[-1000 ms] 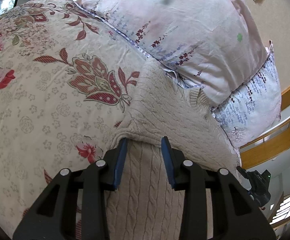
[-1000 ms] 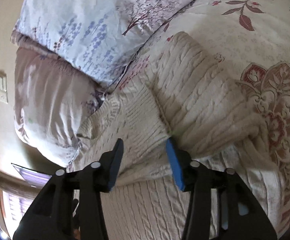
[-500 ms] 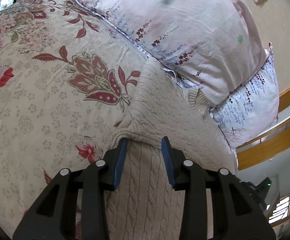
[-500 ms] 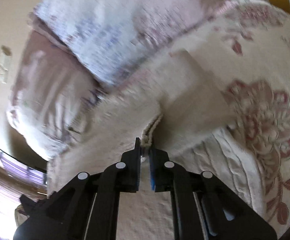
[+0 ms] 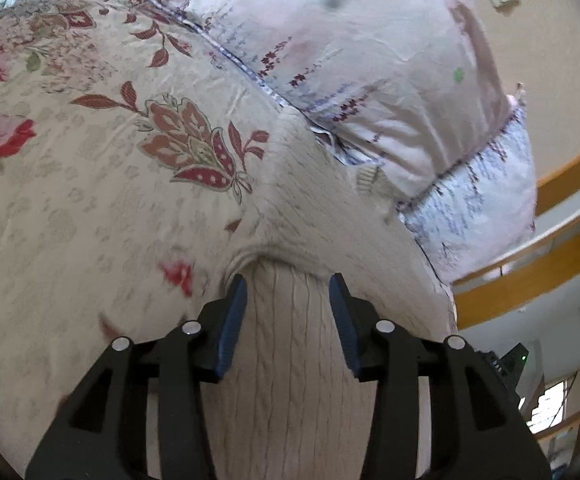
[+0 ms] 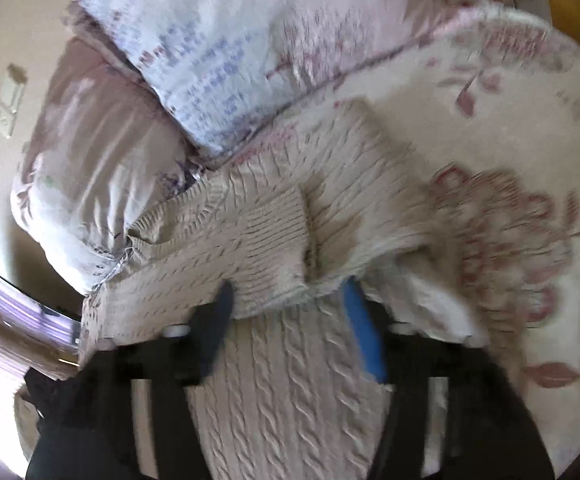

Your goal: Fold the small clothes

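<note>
A cream cable-knit sweater (image 5: 322, 232) lies on the floral bed cover, its top edge against the pillows. My left gripper (image 5: 288, 286) is open, its jaws straddling a folded-in part of the knit at the sweater's left side. In the right wrist view the sweater (image 6: 274, 232) shows a sleeve with a ribbed cuff folded across the body. My right gripper (image 6: 288, 294) is open just above the knit, right under the cuff's edge. That view is blurred by motion.
The floral bed cover (image 5: 90, 184) spreads to the left. A pink pillow (image 5: 362, 60) and a pale blue printed pillow (image 5: 478, 200) lie against the sweater's top edge. A wooden rail (image 5: 530, 272) runs at the right.
My right gripper shut on the ribbed cuff half a second ago and is now open again. The left gripper has stayed open and shifted slightly.
</note>
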### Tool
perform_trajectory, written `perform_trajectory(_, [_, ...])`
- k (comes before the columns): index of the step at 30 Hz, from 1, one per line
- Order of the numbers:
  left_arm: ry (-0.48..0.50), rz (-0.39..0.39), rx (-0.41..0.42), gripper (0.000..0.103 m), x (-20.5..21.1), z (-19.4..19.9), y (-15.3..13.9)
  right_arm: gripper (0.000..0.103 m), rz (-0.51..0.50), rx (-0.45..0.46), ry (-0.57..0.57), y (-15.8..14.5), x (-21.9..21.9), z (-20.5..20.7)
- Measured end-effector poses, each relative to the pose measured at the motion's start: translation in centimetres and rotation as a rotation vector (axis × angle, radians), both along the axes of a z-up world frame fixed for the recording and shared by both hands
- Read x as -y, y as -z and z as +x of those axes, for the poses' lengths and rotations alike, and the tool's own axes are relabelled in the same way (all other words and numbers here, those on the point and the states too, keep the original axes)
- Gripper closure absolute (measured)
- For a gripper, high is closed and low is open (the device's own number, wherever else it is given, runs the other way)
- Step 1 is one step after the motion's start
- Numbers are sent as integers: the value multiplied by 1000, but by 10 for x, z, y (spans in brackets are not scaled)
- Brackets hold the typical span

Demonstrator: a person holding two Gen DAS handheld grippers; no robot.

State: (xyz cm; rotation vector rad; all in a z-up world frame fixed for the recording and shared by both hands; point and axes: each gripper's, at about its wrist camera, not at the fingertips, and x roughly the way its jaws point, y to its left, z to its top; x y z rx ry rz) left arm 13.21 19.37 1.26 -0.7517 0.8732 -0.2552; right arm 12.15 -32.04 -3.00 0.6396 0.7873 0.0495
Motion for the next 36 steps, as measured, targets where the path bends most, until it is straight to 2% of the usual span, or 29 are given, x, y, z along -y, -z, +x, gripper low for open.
perform_trajectory(5, [24,52,21,54,-9,-34,-6,40,-4,18,-16,-6,31,-39])
perform_trajectory(10, [66,54,27,54,-15,-62,-6,41,-2,1,-3,4,59,-82])
perform_trajectory(13, [102,41,31,54,-12,-78,-4,48,6,-19,-16,13,63,-98])
perform_trajectory(14, [111,37,30,54,-10,-82,-3,53,11,-29,-22,16,63,-103])
perform_trajectory(17, [145,15,29,54,-6,-96,2,60,63,-49,-58,28,63,-116])
perform_trajectory(20, [163,3,48,59,-3,-112,4,65,97,-63,-103,37,57,-127])
perform_trajectory(25, [219,-63,68,75,-1,-132,10,74,189,-54,-198,45,44,-148])
perform_trajectory(29, [267,-122,68,76,2,-142,17,75,251,-46,-265,52,35,-162])
perform_trajectory(34, [325,-179,66,77,2,-158,27,75,242,-44,-334,50,23,-173])
perform_trajectory(36, [366,-171,70,78,7,-164,28,75,229,-48,-359,49,18,-175])
